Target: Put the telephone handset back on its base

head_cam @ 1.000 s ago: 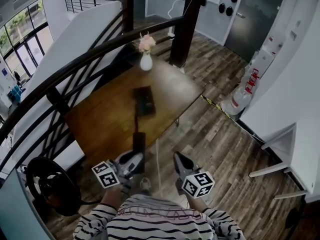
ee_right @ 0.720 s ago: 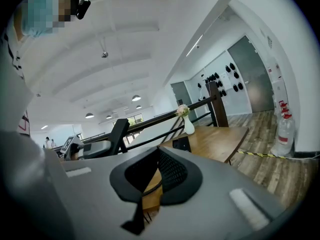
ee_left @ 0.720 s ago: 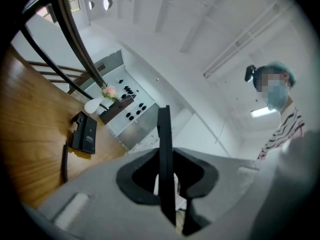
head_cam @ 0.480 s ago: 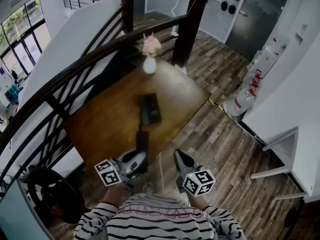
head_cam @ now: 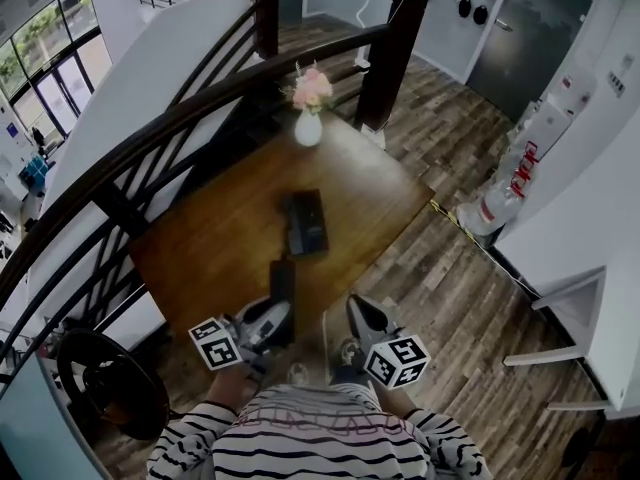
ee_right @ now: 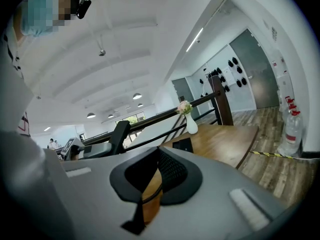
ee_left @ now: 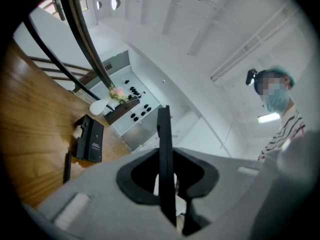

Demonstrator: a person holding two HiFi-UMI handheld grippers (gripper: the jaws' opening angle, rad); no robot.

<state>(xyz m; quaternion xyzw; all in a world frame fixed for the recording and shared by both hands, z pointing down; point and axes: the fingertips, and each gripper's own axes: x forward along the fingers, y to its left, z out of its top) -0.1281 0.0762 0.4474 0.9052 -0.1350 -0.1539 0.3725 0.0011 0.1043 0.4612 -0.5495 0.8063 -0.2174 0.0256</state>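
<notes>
The black telephone base (head_cam: 305,223) lies on the middle of the brown wooden table (head_cam: 220,238). My left gripper (head_cam: 270,320) is shut on the black handset (head_cam: 282,290), which stands up over the table's near edge, short of the base. In the left gripper view the handset (ee_left: 165,159) shows edge-on between the jaws, with the base (ee_left: 90,140) off to the left. My right gripper (head_cam: 358,315) hangs beside the table's near corner, shut with nothing in it. The right gripper view shows the base (ee_right: 183,145) ahead and the handset (ee_right: 119,134) to the left.
A white vase of pink flowers (head_cam: 308,126) stands at the table's far end. A dark curved stair railing (head_cam: 150,138) runs along the left and back of the table. White and red cylinders (head_cam: 495,203) stand on the floor at the right. A black wheel (head_cam: 110,383) sits at the lower left.
The table and base have slid a little down and right in the head view. The left gripper has kept hold of the handset; both grippers stay at about the same spot.
</notes>
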